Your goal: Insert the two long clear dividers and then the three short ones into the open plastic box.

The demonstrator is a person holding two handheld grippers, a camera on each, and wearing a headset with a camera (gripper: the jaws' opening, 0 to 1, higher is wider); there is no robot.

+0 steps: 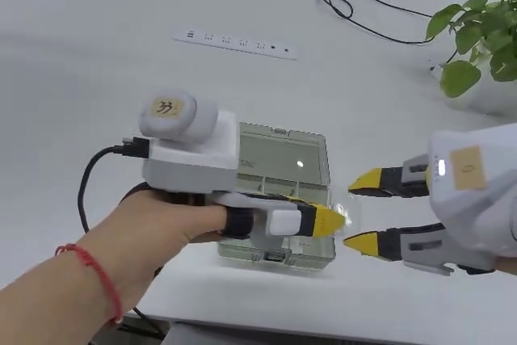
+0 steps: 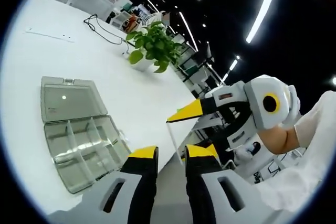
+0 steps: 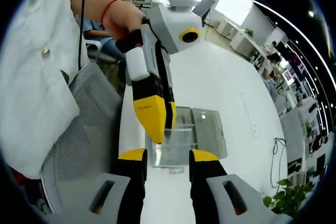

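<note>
The left gripper (image 1: 327,220), pinched on a clear divider (image 1: 349,221), holds it just off the right edge of the open box (image 1: 279,260). The divider points right, between the spread jaws of the right gripper (image 1: 350,214); the box lies left of both.

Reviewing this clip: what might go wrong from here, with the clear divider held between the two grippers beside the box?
1. The thin clear plastic divider seems pinched only near its edge by the left gripper, with the right gripper open around it. A regrip could let it slip or twist.
2. The open clear plastic box lies close to the white table's front edge. A push while seating the divider might slide it off.
</note>
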